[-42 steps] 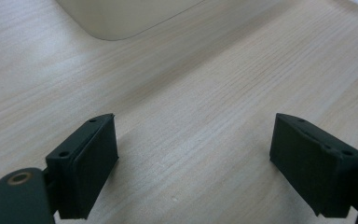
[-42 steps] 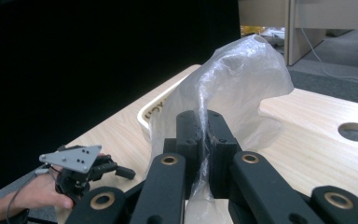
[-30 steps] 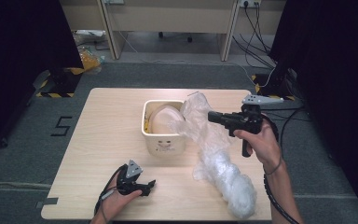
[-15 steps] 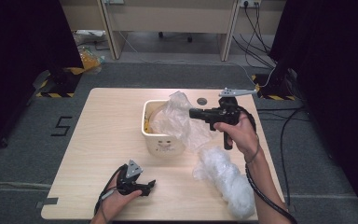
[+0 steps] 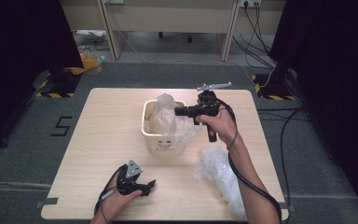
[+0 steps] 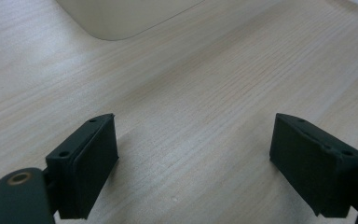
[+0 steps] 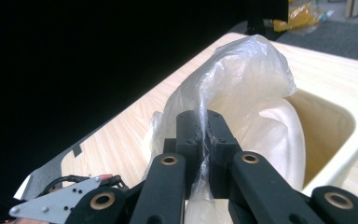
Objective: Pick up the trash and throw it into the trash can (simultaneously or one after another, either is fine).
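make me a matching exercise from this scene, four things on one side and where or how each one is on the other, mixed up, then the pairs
Things:
1. right gripper
2. left gripper
3. cream bin
4. crumpled plastic sheet

Place or state:
A. lies loose on the table to the right of the bin, near the front edge
B. jaws wide apart, nothing between them, low over the bare wood
C. stands mid-table with a clear bag spilling out of its top
D. jaws pinched shut on a fold of the clear bag, above the bin

Pairs: 1-D, 2-B, 3-C, 4-A
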A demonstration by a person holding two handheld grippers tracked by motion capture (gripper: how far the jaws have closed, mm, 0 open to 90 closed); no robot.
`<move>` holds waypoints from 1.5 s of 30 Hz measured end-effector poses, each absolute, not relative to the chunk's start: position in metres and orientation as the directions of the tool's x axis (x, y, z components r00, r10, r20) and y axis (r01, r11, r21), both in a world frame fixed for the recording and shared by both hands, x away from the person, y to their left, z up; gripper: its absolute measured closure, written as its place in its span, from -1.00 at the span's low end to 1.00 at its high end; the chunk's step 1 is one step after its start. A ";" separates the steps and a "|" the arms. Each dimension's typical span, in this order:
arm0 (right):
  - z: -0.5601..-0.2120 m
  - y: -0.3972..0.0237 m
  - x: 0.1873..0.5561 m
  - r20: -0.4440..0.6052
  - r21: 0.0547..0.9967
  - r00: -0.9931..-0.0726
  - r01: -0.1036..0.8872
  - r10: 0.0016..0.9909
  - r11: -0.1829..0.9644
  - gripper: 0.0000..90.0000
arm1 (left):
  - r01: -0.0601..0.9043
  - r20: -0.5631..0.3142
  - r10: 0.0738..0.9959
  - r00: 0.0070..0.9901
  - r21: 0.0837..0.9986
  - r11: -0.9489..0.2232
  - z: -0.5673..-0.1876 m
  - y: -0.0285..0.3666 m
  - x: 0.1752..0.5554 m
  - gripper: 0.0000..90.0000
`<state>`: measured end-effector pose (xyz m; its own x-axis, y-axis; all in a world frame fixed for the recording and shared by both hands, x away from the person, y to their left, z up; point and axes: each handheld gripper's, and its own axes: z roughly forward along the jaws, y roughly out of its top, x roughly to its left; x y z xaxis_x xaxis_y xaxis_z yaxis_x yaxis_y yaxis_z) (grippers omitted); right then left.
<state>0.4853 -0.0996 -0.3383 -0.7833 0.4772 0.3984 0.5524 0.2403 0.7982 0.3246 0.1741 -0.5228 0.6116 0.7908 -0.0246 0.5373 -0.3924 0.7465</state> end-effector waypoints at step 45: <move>-0.384 -0.053 0.522 0.388 0.689 -0.745 0.626 0.543 0.365 0.43 | 0.541 -0.026 0.790 0.612 0.742 -0.395 -0.522 0.175 0.324 -0.69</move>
